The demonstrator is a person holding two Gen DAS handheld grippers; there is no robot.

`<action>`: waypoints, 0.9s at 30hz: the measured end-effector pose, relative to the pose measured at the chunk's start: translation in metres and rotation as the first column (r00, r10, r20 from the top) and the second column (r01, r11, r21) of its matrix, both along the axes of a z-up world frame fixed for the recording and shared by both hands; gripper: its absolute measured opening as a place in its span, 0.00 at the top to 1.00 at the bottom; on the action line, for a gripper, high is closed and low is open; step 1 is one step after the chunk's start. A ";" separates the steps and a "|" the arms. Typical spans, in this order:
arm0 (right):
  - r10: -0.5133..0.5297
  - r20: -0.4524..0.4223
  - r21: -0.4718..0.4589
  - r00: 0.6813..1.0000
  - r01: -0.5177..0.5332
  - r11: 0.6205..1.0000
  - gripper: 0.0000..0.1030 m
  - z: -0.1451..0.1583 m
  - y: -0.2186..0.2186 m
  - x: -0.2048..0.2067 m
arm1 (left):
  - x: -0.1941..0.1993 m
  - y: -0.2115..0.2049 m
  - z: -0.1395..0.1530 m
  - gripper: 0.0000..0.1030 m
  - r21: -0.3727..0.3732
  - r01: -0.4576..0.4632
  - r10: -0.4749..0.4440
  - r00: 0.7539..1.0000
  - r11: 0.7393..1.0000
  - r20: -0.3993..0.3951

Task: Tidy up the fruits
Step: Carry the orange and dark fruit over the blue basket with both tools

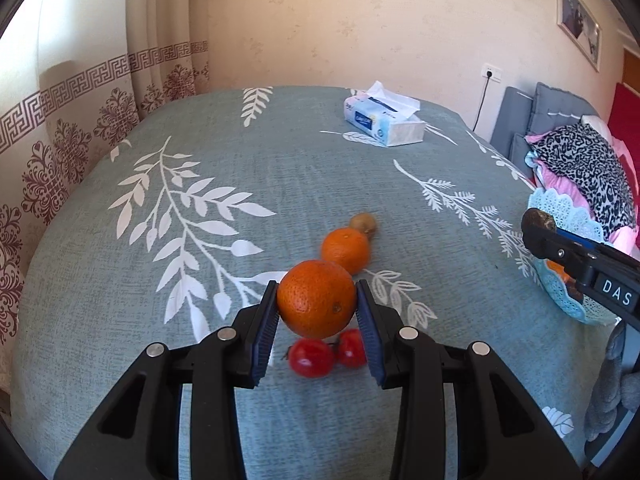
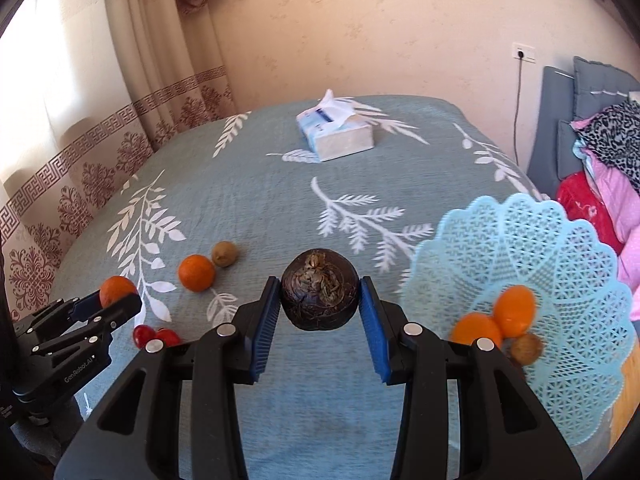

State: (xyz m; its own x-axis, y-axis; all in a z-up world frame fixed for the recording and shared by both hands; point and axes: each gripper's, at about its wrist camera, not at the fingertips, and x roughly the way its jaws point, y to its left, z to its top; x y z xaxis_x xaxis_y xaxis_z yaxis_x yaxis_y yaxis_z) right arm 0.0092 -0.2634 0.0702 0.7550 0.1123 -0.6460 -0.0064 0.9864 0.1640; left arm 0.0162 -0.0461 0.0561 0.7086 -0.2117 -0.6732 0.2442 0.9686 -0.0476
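A: Where does the large orange (image 1: 317,299) sit?
B: It sits between the blue pads of the left gripper (image 1: 317,304), which pinches it on both sides, lifted above the teal leaf-print tablecloth (image 1: 280,168). Two red tomatoes (image 1: 326,354) lie on the cloth just beneath and nearer than it.

A: And farther along?
B: A second orange (image 1: 345,251) lies just beyond the held one, and a small brown kiwi (image 1: 363,224) touches its far side.

A: What does the right gripper (image 2: 319,300) hold?
B: A dark, rough brown fruit (image 2: 319,294), clamped between its two blue pads and held above the cloth. In the left wrist view the same gripper reaches in from the right edge with that fruit at its tip.

A: Where is the basket?
B: The light-blue lattice basket (image 2: 560,264) stands at the right of the right gripper, near the table's right edge. Inside it, two orange fruits (image 2: 496,316) touch each other, with a small brown fruit (image 2: 526,349) just beside them on the near side.

A: Anything else on the table?
B: A tissue pack (image 1: 384,120) lies at the far side, well apart from the fruit. Patterned curtains (image 1: 80,128) hang at the left, and piled bedding (image 1: 584,168) shows at the right.
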 end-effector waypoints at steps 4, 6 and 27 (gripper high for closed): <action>-0.044 0.005 0.011 0.999 0.044 0.999 0.60 0.000 -0.021 -0.007 | -0.003 -0.016 0.004 0.63 0.013 0.029 -0.029 1.000 0.999 0.011; -0.071 0.007 0.016 0.997 0.071 0.997 0.60 0.000 -0.033 -0.011 | -0.004 -0.023 0.005 0.63 0.019 0.044 -0.044 0.999 0.999 0.015; -0.331 -0.004 0.081 0.944 0.330 0.941 0.53 -0.010 -0.143 -0.051 | -0.016 -0.110 0.019 0.63 0.059 0.211 -0.214 0.976 0.976 0.045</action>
